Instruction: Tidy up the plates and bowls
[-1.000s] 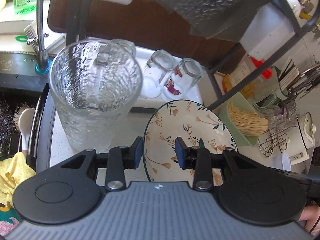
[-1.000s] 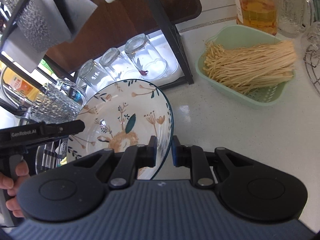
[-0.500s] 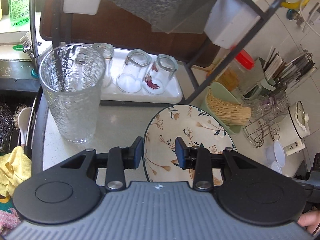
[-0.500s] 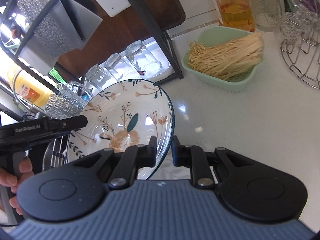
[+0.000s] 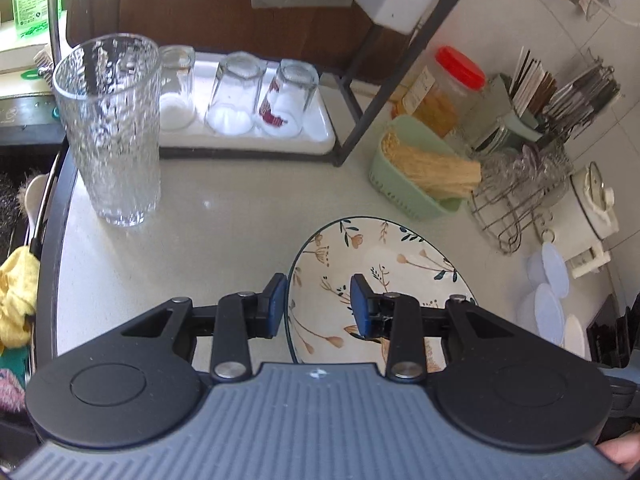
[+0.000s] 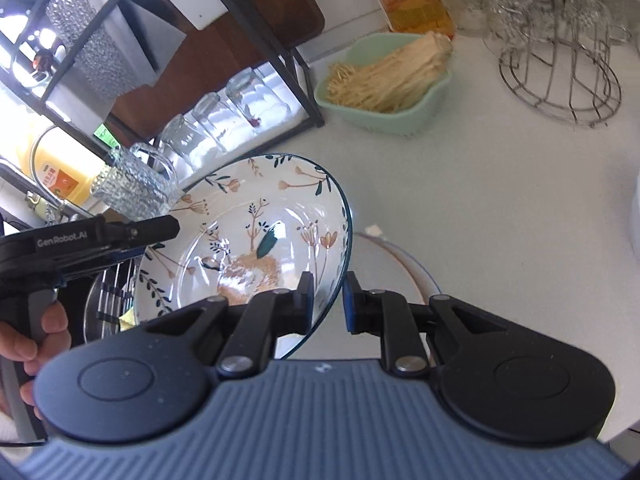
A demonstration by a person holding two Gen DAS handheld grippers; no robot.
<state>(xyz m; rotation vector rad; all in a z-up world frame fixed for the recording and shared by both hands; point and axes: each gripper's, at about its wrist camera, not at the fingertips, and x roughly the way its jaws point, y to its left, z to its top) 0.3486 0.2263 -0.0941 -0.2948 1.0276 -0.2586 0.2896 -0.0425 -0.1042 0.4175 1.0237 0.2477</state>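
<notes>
A floral bowl with a dark blue rim (image 6: 256,232) is held tilted above the counter. My right gripper (image 6: 328,300) is shut on its right rim. My left gripper (image 5: 319,304) straddles the bowl's left rim (image 5: 376,272) with a visible gap at both pads, so it is open. In the right wrist view the left gripper (image 6: 104,236) shows at the bowl's far left edge. A white plate (image 6: 396,268) lies on the counter under the bowl's right side.
A tall textured glass (image 5: 110,128) stands at the counter's left. Upturned glasses (image 5: 236,92) sit on a white tray under a black rack (image 5: 360,112). A green basket of enoki mushrooms (image 6: 384,80), a wire stand (image 6: 560,80), a jar (image 5: 440,88) and white lids (image 5: 548,280) are at the right.
Both grippers and the bowl have moved back and right, away from the tall glass and tray. The white plate has come into view beneath the bowl.
</notes>
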